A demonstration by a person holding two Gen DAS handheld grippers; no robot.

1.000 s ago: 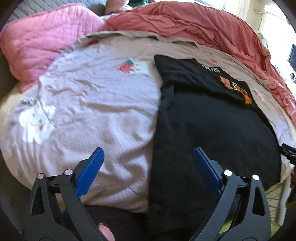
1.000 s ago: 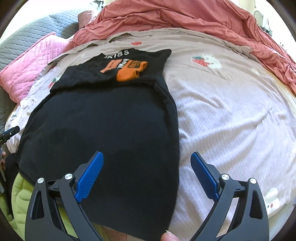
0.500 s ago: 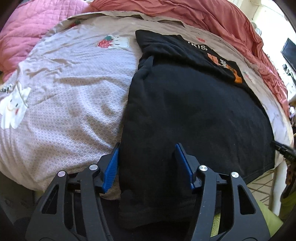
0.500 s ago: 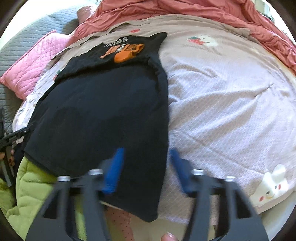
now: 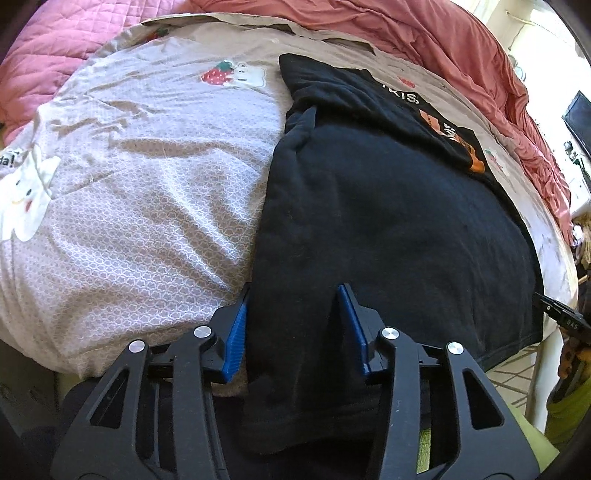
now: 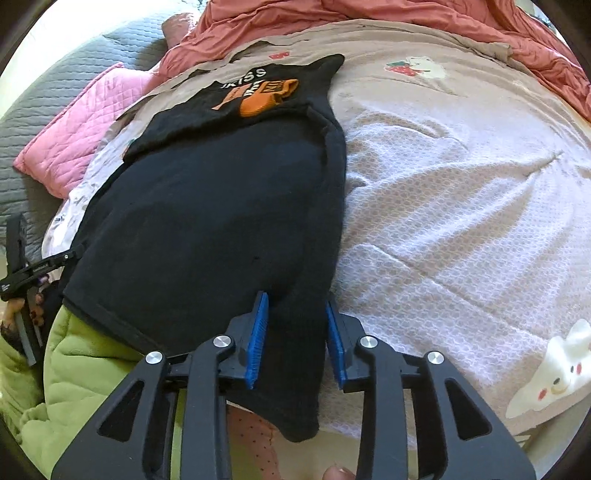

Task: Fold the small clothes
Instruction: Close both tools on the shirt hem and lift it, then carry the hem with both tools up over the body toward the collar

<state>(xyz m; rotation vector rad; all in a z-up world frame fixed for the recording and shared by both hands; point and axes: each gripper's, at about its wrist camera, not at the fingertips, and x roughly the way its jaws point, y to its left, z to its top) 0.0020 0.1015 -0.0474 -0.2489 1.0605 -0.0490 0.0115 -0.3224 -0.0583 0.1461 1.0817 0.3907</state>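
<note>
A black T-shirt (image 5: 388,206) with an orange print lies flat on the bed, its top part folded down; it also shows in the right wrist view (image 6: 221,206). My left gripper (image 5: 293,295) straddles the shirt's near left hem corner, jaws partly closed around the cloth with a gap still between the pads. My right gripper (image 6: 295,302) straddles the near right hem corner the same way, pads narrowly apart around the cloth. Each gripper shows at the edge of the other's view.
The bed is covered by a beige patterned sheet (image 5: 147,192) with strawberry and bunny patches. A red-pink duvet (image 5: 424,33) is bunched at the far side. A pink quilted pillow (image 6: 85,122) lies at the head. Green fabric (image 6: 81,369) hangs below the bed edge.
Both grippers moved forward onto the shirt's near hem corners and their jaws narrowed from wide open to a partial close around the cloth.
</note>
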